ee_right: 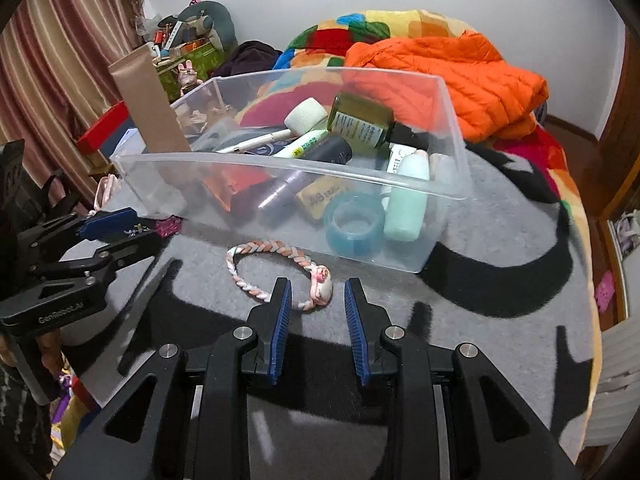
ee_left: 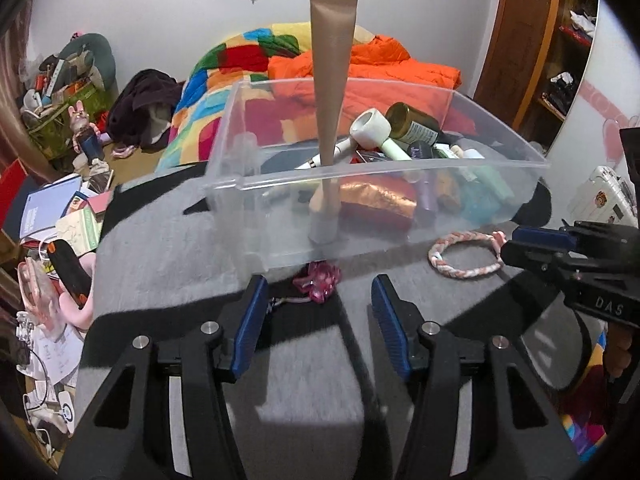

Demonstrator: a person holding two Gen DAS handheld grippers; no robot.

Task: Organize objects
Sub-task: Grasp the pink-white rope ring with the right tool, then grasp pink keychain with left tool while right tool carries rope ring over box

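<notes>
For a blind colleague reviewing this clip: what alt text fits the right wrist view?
The open right gripper hovers over a braided bracelet on a grey blanket, before a clear bin full of cosmetics. The left gripper reaches toward a pink clip.

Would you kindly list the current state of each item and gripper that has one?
left gripper: open, empty.
right gripper: open, empty.
clear bin: open-topped, partly filled.
tan tube: standing cap-down in the bin.
green bottle: lying tilted on the pile.
braided bracelet: outside the bin, on the blanket.
pink hair clip: outside, by the bin wall.
</notes>
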